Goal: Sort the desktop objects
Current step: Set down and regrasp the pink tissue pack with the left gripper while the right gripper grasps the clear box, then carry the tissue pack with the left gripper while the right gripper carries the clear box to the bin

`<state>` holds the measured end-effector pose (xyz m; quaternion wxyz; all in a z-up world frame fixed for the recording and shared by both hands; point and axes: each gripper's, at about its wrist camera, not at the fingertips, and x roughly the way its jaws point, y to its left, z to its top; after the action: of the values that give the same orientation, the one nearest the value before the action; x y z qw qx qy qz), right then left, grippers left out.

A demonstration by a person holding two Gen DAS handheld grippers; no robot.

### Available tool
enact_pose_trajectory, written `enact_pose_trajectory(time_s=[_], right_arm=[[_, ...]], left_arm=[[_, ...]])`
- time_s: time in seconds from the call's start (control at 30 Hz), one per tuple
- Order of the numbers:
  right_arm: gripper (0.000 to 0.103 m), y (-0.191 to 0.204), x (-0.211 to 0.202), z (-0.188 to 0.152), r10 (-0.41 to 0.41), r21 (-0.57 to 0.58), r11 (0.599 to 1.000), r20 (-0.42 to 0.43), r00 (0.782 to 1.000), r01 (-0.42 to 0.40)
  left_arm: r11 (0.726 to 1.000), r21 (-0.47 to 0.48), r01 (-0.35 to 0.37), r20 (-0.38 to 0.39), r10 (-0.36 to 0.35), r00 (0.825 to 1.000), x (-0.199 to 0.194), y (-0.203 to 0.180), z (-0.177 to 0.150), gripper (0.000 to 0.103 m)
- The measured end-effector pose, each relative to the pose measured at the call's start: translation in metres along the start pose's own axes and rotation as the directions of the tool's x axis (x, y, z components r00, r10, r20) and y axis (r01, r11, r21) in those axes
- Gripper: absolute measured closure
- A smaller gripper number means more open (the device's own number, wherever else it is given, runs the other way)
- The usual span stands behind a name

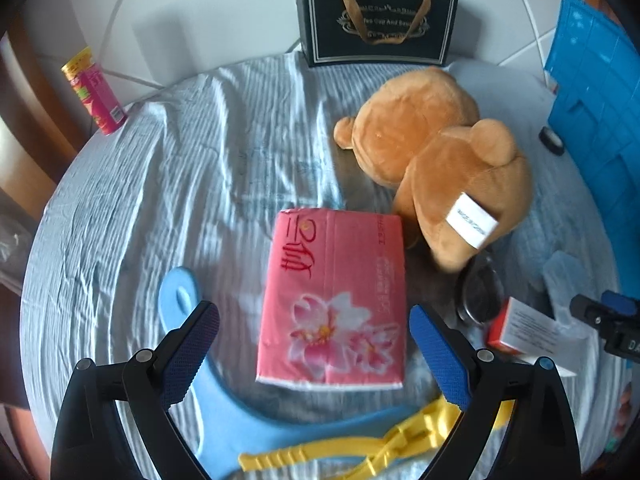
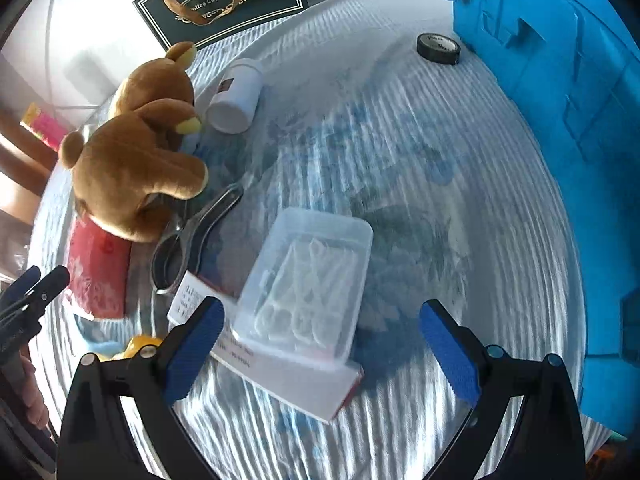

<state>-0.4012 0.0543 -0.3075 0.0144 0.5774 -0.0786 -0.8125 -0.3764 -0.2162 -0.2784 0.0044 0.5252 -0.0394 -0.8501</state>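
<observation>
My left gripper [image 1: 314, 356] is open, its fingers on either side of a pink tissue pack [image 1: 334, 296] lying on the cloth. A brown teddy bear [image 1: 436, 160] lies just behind the pack. My right gripper [image 2: 322, 346] is open above a clear plastic case [image 2: 308, 280] that rests on a white and red box [image 2: 288, 376]. The bear [image 2: 136, 160], the tissue pack [image 2: 100, 276] and dark scissors [image 2: 192, 236] lie to its left. The left gripper's tip [image 2: 36, 292] shows at the left edge.
A blue crate [image 2: 560, 120] stands at the right. A black gift bag [image 1: 376, 20] stands at the back. A red snack tube [image 1: 96, 92], a white bottle [image 2: 236, 96], black tape [image 2: 438, 49], a light blue hanger [image 1: 224, 392] and a yellow clip [image 1: 360, 448] lie around.
</observation>
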Motion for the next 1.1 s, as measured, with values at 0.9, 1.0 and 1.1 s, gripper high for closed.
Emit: enact_pose_trajectory(time_s=[0.9,1.0,1.1], right_arm=[[0.043,0.057,-0.078,-0.030,0.073,-0.262,0.965,0.204,0.976,-0.018],[0.043,0.072,-0.106,-0.038,0.112,-0.331,0.943,0.249,0.962,-0.024],[0.043,0.084,-0.138,-0.049,0.149,-0.385,0.922,0.293,0.944,-0.026]], left_arm=[[0.987,-0.158,-0.033,0.143,0.056,0.988,-0.096,-0.010,-0.037,0.017],[0.981,-0.190,-0.042,0.175,0.076,0.982,-0.123,-0.010,-0.045,0.017],[0.977,-0.210,-0.039,0.216,0.085,0.973,-0.152,-0.008,-0.055,0.017]])
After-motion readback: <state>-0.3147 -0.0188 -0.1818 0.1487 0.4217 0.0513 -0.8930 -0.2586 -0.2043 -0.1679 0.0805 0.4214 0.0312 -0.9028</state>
